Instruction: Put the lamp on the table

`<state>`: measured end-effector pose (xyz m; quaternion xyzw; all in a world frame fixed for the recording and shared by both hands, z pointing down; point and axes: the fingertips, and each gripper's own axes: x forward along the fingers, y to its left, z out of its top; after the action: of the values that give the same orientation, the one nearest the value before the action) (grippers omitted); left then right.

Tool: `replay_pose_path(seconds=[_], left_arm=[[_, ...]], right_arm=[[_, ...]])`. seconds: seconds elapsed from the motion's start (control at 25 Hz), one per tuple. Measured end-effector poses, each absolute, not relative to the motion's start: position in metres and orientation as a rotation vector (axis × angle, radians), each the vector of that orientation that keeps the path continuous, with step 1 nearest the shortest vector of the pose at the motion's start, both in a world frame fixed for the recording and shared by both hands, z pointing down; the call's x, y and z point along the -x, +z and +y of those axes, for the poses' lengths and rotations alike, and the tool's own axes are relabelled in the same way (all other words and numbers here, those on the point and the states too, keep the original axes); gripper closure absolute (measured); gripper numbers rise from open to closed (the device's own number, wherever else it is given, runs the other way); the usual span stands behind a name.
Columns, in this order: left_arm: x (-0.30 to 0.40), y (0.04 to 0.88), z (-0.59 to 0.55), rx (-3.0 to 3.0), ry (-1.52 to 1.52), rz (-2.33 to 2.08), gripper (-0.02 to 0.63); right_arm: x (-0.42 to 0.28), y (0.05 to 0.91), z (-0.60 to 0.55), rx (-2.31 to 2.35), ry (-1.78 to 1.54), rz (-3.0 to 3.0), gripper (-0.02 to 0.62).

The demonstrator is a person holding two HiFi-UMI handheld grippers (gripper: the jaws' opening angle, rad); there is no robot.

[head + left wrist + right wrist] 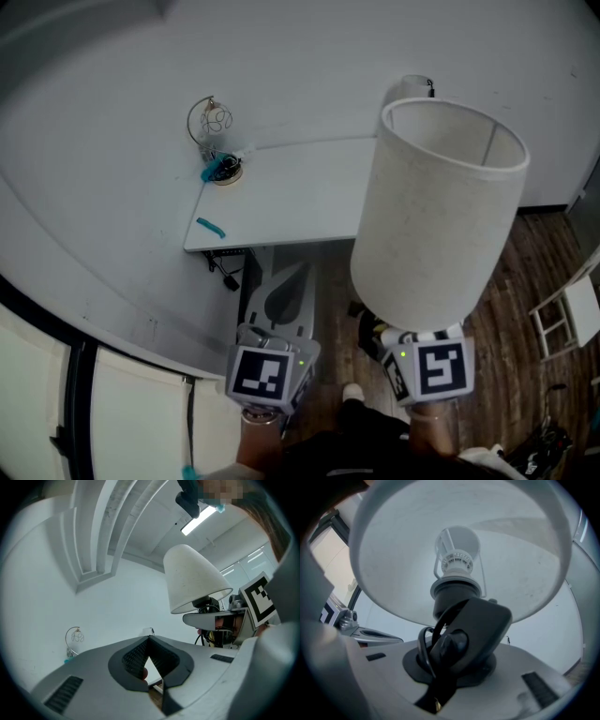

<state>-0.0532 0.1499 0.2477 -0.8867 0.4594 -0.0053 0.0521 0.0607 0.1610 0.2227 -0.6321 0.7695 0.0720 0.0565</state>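
Note:
The lamp (436,216) has a tall white drum shade and a black stem, and it hangs upright in the air in front of the white table (309,202). My right gripper (433,367) holds it from below. In the right gripper view the jaws (450,663) are shut on the black stem, with its cable looped beside it and the bulb (457,555) above inside the shade. My left gripper (272,375) hovers low on the left, apart from the lamp (192,578). Its pads meet at the tip (149,641) with nothing between them.
A wire ornament on a round base (214,141) stands at the table's back left corner. A small teal item (210,228) lies near the front left edge. Cables (225,272) hang under the table. A white rack (567,314) stands on the wood floor (525,262) at the right.

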Motion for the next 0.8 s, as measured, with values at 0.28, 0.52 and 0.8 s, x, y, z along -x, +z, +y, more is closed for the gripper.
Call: replay_pose_path(seconds=[0.28,0.52,0.8], left_arm=[[0.049,0.251,0.123,2.689,-0.021,1.416,0.603],[0.043,0.251,0.104,2.681,-0.022,1.43,0.603],[0.031,0.253,0.087,2.678,-0.022,1.433,0.603]], right_arm=[[-0.065,0.225,0.133,1.901,0.211,2.348,0.531],[-0.073,0.227,0.114,1.89,0.211,2.354,0.531],[-0.083,0.23,0.097,1.885,0.208,2.362,0.531]])
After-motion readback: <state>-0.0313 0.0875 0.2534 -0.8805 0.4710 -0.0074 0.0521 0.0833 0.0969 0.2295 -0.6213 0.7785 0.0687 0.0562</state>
